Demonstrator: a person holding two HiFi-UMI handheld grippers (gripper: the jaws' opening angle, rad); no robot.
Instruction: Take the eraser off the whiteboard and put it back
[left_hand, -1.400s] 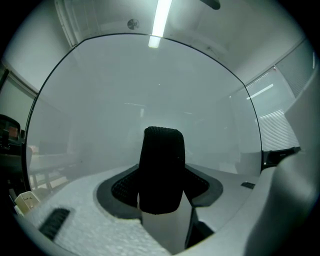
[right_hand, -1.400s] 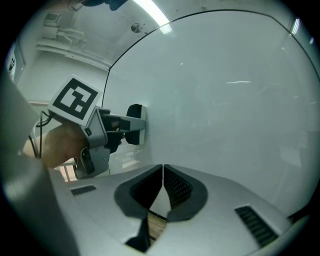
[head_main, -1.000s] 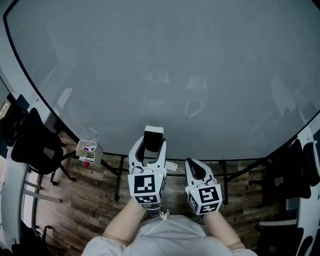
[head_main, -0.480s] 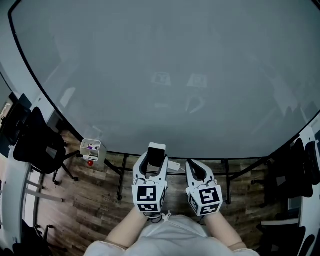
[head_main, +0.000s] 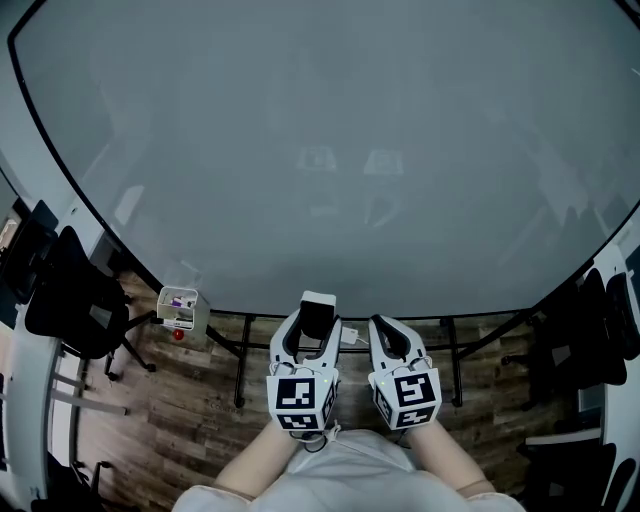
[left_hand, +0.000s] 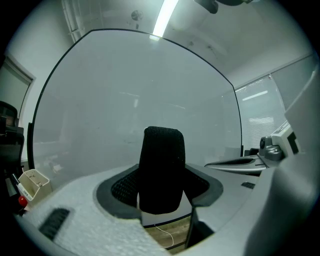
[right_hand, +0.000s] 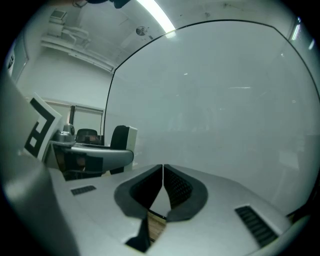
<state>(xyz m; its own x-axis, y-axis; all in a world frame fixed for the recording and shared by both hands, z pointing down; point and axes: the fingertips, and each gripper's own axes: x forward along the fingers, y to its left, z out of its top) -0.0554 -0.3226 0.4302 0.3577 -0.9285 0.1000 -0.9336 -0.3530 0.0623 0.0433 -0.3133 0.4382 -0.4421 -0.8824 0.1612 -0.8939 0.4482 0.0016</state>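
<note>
A large whiteboard (head_main: 330, 140) fills the head view ahead of me. My left gripper (head_main: 315, 322) is shut on the eraser (head_main: 316, 315), a white block with a black felt face, held just short of the board's bottom edge. In the left gripper view the eraser (left_hand: 161, 170) stands upright between the jaws of the left gripper (left_hand: 162, 192), felt side toward the camera. My right gripper (head_main: 385, 338) hangs beside it to the right, shut with nothing in it; the right gripper view shows the jaws of the right gripper (right_hand: 163, 186) meeting at the tips.
A small white marker holder (head_main: 182, 306) with a red magnet under it hangs at the board's lower left. Black office chairs (head_main: 70, 290) stand at the left and right edges. Black stand legs (head_main: 238, 370) cross the wooden floor (head_main: 190, 400) below the board.
My left gripper has sunk with the eraser, away from the board's lower face, and now sits level with the right gripper. The right gripper has stayed put.
</note>
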